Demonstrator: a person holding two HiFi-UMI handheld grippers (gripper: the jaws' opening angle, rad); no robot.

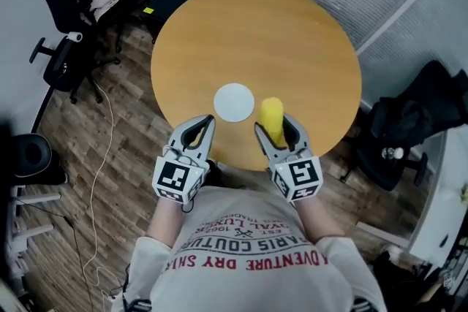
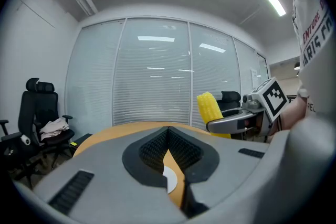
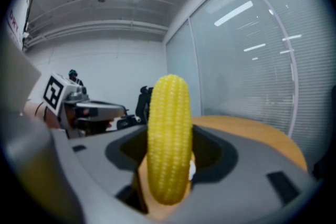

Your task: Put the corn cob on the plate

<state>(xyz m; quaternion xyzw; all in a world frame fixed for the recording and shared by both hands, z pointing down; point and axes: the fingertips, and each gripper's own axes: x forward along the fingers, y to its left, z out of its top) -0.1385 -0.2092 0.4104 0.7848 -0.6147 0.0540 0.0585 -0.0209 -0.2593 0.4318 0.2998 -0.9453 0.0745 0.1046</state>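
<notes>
Currently the R gripper point(image 1: 275, 126) has its jaws clamped on the corn cob point(image 1: 271, 115). The R gripper view confirms this: the cob point(image 3: 169, 136) stands on end between the jaws, gripped at its lower part, with its rounded top well clear above them. From the L gripper view, the cob point(image 2: 210, 107) leans slightly and sticks up above the R gripper's jaws.

Cob position: held in the air over the near part of the round wooden surface point(image 1: 256, 33). In the head view it sits just to the right of the white plate point(image 1: 234, 102). It isn't on the plate, and I can't tell its height above the surface.

L gripper point(image 1: 207, 120): jaw tips are together with nothing between them. Only a thin slit remains lower down, and a sliver of the plate point(image 2: 170, 178) and the surface show through it. The gripper sits at the near edge of the surface, just below-left of the plate in the head view.

Plate: lies flat on the surface, between the two grippers and a bit farther out, with nothing on it.

Surroundings: black office chair point(image 1: 73, 47) on the wood floor at far left, with a pale cloth on its seat. Frosted glass wall point(image 2: 152, 81) behind the surface.
</notes>
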